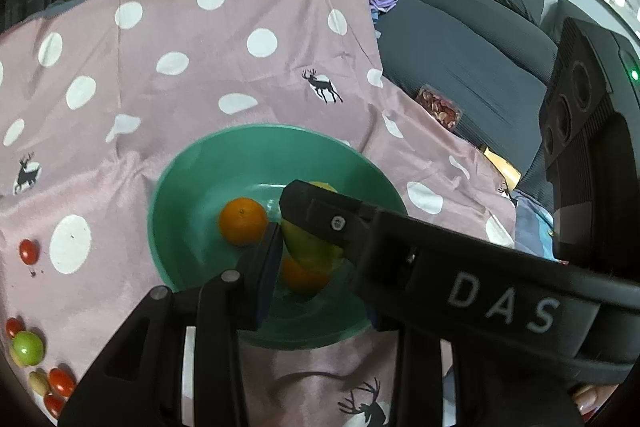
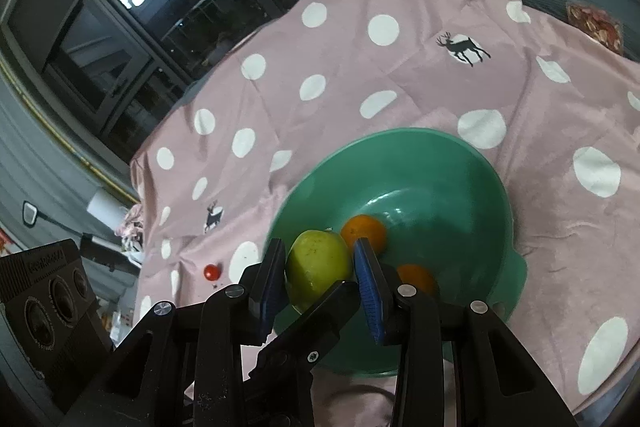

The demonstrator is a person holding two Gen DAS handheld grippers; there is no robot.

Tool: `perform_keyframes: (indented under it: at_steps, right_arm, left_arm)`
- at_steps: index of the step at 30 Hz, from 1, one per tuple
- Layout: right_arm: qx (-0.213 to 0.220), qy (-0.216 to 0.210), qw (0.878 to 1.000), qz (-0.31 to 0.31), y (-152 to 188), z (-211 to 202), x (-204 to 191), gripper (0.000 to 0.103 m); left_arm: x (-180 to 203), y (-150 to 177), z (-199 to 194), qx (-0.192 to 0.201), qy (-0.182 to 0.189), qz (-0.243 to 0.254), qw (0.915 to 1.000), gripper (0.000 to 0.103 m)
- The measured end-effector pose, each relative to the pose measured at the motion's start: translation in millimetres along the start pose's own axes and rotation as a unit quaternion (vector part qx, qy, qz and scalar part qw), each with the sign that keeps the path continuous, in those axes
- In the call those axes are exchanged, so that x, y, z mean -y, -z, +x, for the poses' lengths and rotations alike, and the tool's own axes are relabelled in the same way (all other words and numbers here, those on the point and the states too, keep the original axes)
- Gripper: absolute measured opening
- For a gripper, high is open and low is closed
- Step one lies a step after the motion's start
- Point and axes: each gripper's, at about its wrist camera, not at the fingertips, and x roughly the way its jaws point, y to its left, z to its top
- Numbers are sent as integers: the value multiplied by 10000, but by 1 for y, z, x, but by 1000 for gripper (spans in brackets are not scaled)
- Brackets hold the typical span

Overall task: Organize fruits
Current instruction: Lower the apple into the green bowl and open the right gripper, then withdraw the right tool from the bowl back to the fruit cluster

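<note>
A green bowl sits on the pink dotted cloth and holds two oranges; it also shows in the right wrist view. My right gripper is shut on a yellow-green fruit and holds it over the near rim of the bowl, above the oranges. In the left wrist view the same fruit sits between a blue-padded finger and the other gripper's black body, which hides my left gripper's second finger.
Several cherry tomatoes, a green fruit and a pale fruit lie on the cloth at the left. One tomato shows in the right view. A grey sofa stands to the right.
</note>
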Motion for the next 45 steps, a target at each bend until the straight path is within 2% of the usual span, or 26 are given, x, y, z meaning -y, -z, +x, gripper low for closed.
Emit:
perform_keyframes:
  at_steps: [24,35,39,43,45]
  right_arm:
    - [-341,575,9975,226,-1,18,21,39]
    - [-476,804,9955,178,0,24,21,39]
    - [-397,956,9945,142,1,22,18,39]
    - [-227,1012,9946,55,0,17,14,39]
    - [-160,1003,9948,56,-1,15,12,39]
  left_arm:
    - [-2,4,34,-463,295,-270,9981,35]
    - [-5,6,36,-508,344,-351,9975,35]
    - [-6,6,33,-477,292,-387,9977,40]
    - [-9,5,20,-382,30,-413,9984,55]
    - [-12,4,12,-327,-5,-456,9984,58]
